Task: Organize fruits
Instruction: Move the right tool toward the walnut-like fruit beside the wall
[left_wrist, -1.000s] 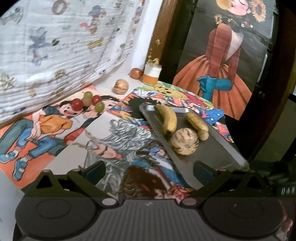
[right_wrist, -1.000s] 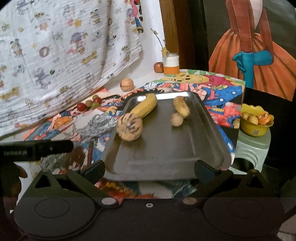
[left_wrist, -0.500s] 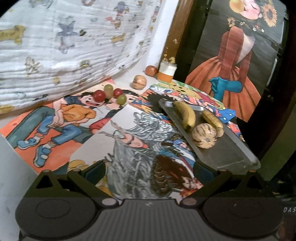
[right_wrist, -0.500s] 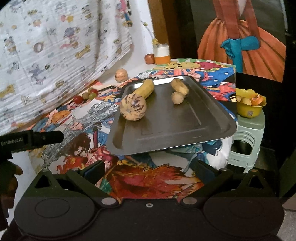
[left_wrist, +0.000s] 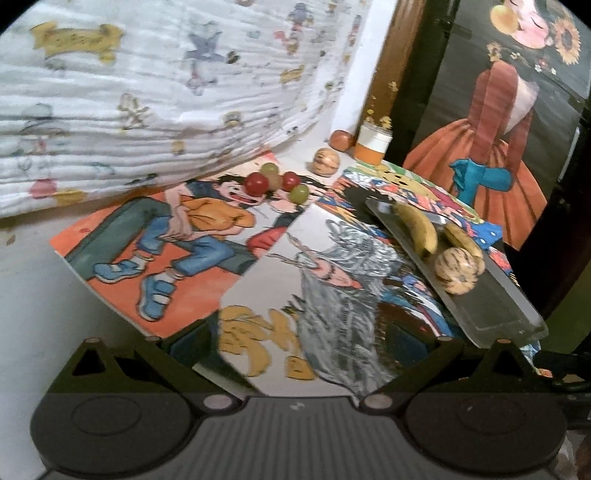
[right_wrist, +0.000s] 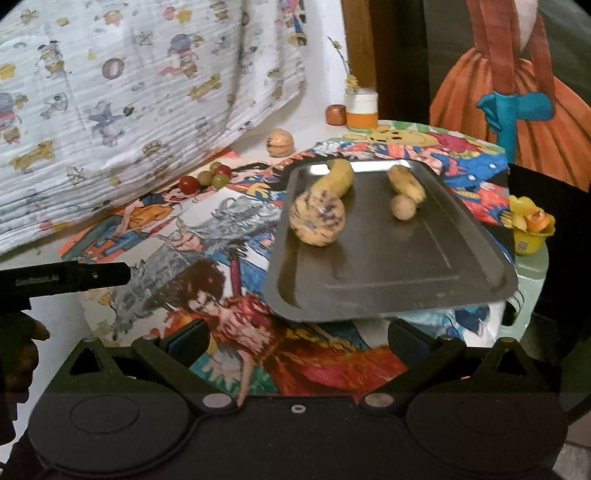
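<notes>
Both grippers wide and empty, fruit partly gathered on the tray.

The left gripper (left_wrist: 306, 338) and right gripper (right_wrist: 299, 334) hang with fingers spread, holding nothing. The tray (right_wrist: 388, 266) carries two bananas (right_wrist: 338, 177) and a striped melon (right_wrist: 317, 218); its near corner seems to overhang the table (left_wrist: 29, 280), so a careless nudge could tip it. The loose grapes (left_wrist: 275, 182) and second melon (left_wrist: 325, 161) lie well beyond the left fingers, and round fruit may roll when pinched.

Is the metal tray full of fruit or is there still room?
Still room: the tray holds only two bananas, a melon and one small round fruit.
</notes>
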